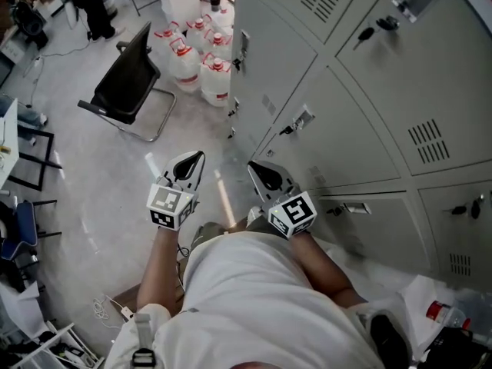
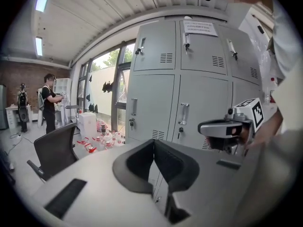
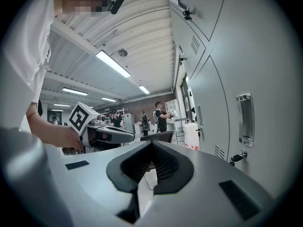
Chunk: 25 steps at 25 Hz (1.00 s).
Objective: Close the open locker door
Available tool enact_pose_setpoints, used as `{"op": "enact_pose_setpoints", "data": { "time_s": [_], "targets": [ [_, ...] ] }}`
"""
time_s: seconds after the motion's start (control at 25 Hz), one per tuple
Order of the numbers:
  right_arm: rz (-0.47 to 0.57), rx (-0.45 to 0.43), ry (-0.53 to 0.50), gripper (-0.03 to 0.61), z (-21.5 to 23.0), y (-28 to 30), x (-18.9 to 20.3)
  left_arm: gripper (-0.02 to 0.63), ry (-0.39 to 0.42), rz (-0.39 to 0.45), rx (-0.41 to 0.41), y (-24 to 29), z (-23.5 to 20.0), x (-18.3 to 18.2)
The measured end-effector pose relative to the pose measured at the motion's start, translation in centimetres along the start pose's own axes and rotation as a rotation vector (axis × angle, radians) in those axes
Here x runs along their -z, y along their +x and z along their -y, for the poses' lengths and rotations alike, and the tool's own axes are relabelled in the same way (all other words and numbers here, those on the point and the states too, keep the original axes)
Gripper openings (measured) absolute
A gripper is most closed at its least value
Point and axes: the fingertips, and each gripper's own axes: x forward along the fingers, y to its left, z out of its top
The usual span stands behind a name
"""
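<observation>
Indoor workshop/lab-type space w/ an industrial feel. A bank of grey metal lockers [image 1: 369,129] w/ keys & vent slots lines one side. Bare concrete floor [image 1: 100,175]; ribbed metal ceiling [image 2: 94,8] w/ long strip lights [image 3: 113,64]. Brick wall [image 2: 19,72] at the far end, tall windows [image 2: 106,86] next to the lockers. Black chair [image 1: 127,79], large water jugs [image 1: 200,56] w/ red caps, loose cables [image 1: 108,307] on the floor. Other people [image 2: 48,100] stand in the bkgd.

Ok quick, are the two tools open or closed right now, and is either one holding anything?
Left tool: closed, holding nothing.
Right tool: closed, holding nothing.
</observation>
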Motion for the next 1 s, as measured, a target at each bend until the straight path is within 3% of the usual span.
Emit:
{"op": "enact_pose_setpoints", "data": {
  "time_s": [0.24,0.76,1.0],
  "targets": [
    [-0.003,-0.039,-0.04,0.012,-1.4,1.1,-0.5,0.003,0.015,0.033,-0.037,-2.3,-0.8,-0.6],
    [-0.001,-0.09,-0.135,0.012,-3.1,1.7,-1.7,0.003,0.162,0.015,-0.06,-4.2,-0.2,-0.9],
    [0.008,-0.095,-0.163,0.012,-3.0,1.2,-2.0,0.003,0.184,0.017,-0.052,-4.2,0.5,-0.9]
  ]
}}
